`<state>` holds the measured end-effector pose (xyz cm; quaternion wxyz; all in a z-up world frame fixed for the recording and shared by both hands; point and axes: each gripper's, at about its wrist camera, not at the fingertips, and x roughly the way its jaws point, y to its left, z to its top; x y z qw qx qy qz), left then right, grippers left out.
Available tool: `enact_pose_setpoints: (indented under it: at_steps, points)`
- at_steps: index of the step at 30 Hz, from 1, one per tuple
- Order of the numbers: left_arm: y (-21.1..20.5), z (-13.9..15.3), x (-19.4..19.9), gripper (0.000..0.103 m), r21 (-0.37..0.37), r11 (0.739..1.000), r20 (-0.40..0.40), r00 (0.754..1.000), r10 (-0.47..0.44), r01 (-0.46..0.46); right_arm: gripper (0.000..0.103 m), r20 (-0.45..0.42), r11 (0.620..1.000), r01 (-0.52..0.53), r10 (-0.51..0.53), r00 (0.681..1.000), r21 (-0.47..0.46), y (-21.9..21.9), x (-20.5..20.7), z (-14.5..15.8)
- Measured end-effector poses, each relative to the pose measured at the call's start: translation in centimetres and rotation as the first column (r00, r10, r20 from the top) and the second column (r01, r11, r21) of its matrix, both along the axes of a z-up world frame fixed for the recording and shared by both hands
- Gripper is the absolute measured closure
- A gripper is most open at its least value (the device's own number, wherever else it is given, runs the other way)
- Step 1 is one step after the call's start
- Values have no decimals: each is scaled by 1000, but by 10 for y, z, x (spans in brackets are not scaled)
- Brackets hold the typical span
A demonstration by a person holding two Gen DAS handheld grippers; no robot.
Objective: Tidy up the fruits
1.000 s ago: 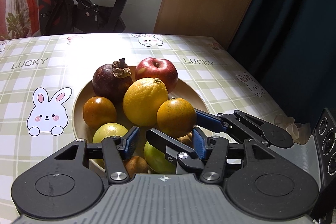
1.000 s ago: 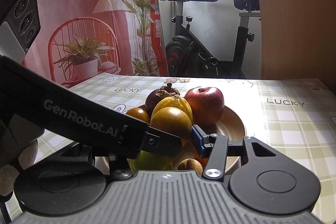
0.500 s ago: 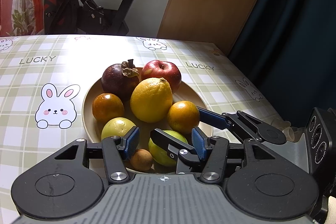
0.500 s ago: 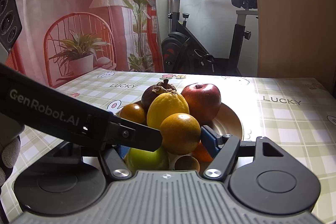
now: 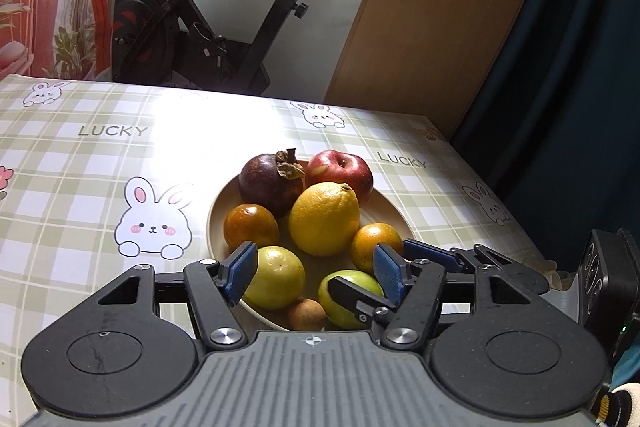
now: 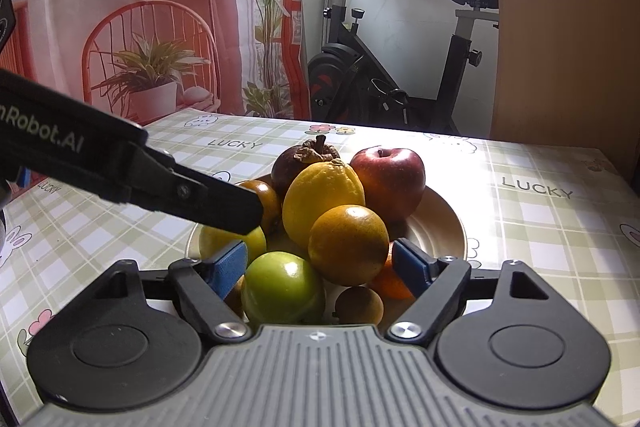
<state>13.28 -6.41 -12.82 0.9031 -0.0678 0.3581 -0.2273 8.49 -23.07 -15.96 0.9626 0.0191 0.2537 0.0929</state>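
A beige plate [image 5: 386,211] on the checked tablecloth holds a lemon [image 5: 324,219], a red apple [image 5: 340,171], a dark purple fruit [image 5: 266,183], two oranges, a yellow-green fruit [image 5: 276,277], a green apple [image 5: 348,297] and a small brown fruit [image 5: 306,315]. My left gripper [image 5: 314,275] hovers over the plate's near side, jaws opening, pads touching nothing. My right gripper [image 6: 320,267] is also opening. The near orange [image 6: 348,245] and the green apple [image 6: 282,287] lie between its pads, unpressed. One left finger [image 6: 208,199] crosses over the fruit from the left.
An exercise bike [image 5: 192,27] stands beyond the table's far edge, beside a wooden panel [image 5: 432,7] and a dark curtain [image 5: 560,67]. The table's right edge runs close to the plate. Bare cloth with rabbit prints [image 5: 154,219] lies left of the plate.
The right jaws have spread away from the orange, which now rests on the pile. The left gripper has pulled back and up from the plate, and its jaws have widened.
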Motion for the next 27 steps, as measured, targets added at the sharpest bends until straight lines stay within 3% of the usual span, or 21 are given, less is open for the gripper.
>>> enact_pose_setpoints:
  at_steps: [2, 4, 12, 16, 27]
  points:
    - [7, 4, -1, 34, -5, 1000, 8, 1000, 19, -19, 19, -22, 1000, 22, -21, 1000, 18, -2, 1, 3]
    - [14, 9, -4, 25, -4, 999, 19, 999, 39, -38, 19, -35, 998, 52, -51, 998, 34, -5, 1, 8]
    - [33, 29, -15, 18, 40, 997, 43, 997, 70, -71, 12, -25, 996, 88, -87, 996, 25, -2, -8, 36]
    - [41, 48, -30, 12, 63, 995, 94, 993, 74, -80, 7, -23, 994, 100, -99, 995, 42, 4, -16, 56]
    - [63, 106, -71, 8, 85, 985, 230, 965, 124, -147, 1, 22, 990, 132, -133, 991, 46, 32, -55, 121]
